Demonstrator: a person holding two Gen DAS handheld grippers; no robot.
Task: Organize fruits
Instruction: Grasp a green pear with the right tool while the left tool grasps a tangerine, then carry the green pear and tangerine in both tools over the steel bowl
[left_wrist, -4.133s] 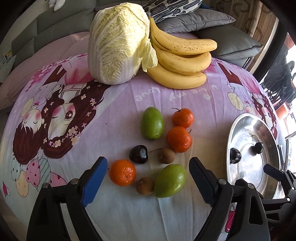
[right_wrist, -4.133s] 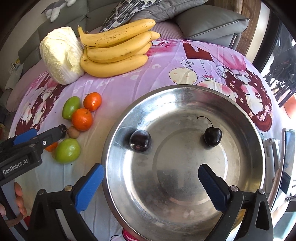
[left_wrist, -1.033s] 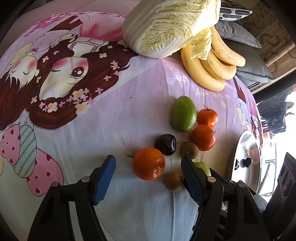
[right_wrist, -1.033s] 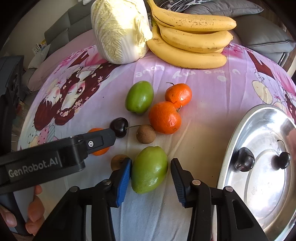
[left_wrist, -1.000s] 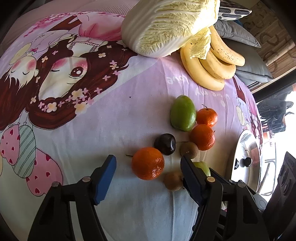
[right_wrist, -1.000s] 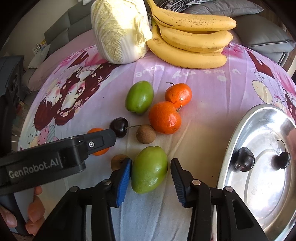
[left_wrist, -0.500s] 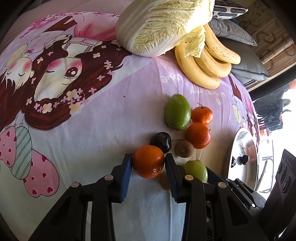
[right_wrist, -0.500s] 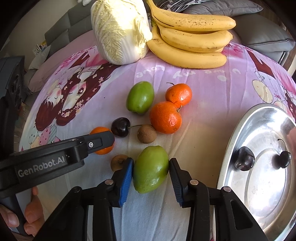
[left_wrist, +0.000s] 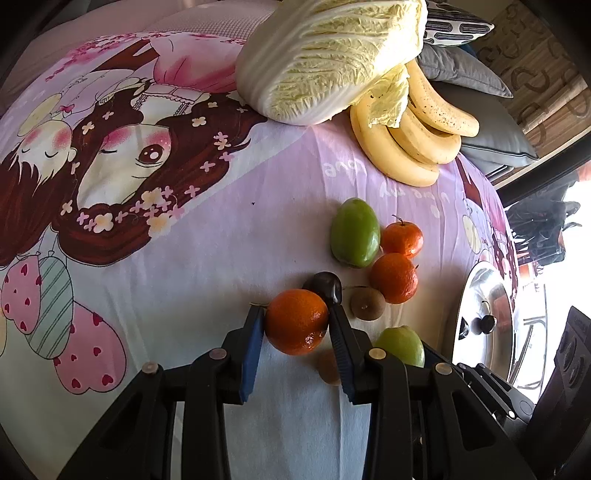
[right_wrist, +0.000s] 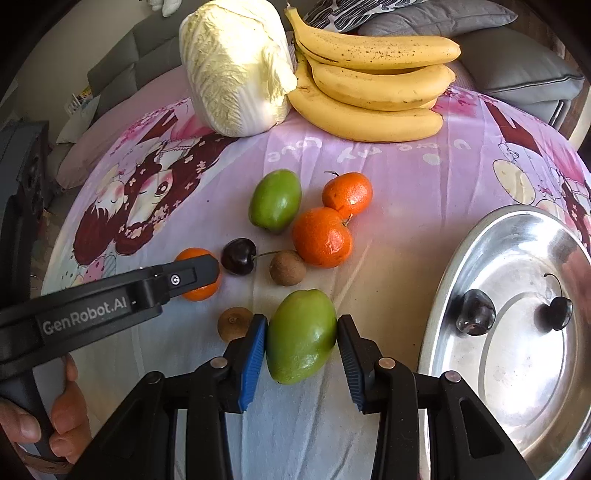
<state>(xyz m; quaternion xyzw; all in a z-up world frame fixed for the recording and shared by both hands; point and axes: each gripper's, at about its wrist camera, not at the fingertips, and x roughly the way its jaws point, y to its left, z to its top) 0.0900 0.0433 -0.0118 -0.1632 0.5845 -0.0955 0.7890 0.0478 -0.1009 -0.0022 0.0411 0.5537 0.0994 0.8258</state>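
Within the last second the left tongs had closed from wide open onto the tangerine, and the right tongs tightened on the green fruit; both still lay on the counter, likely ready to lift toward the bowl.

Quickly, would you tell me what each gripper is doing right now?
Left gripper: closed on the orange.
Right gripper: closed on the green fruit.

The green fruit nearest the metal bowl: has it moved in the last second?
No. In the right wrist view the green fruit lies in the same spot beside the small brown fruit; only the right tool has closed on it.
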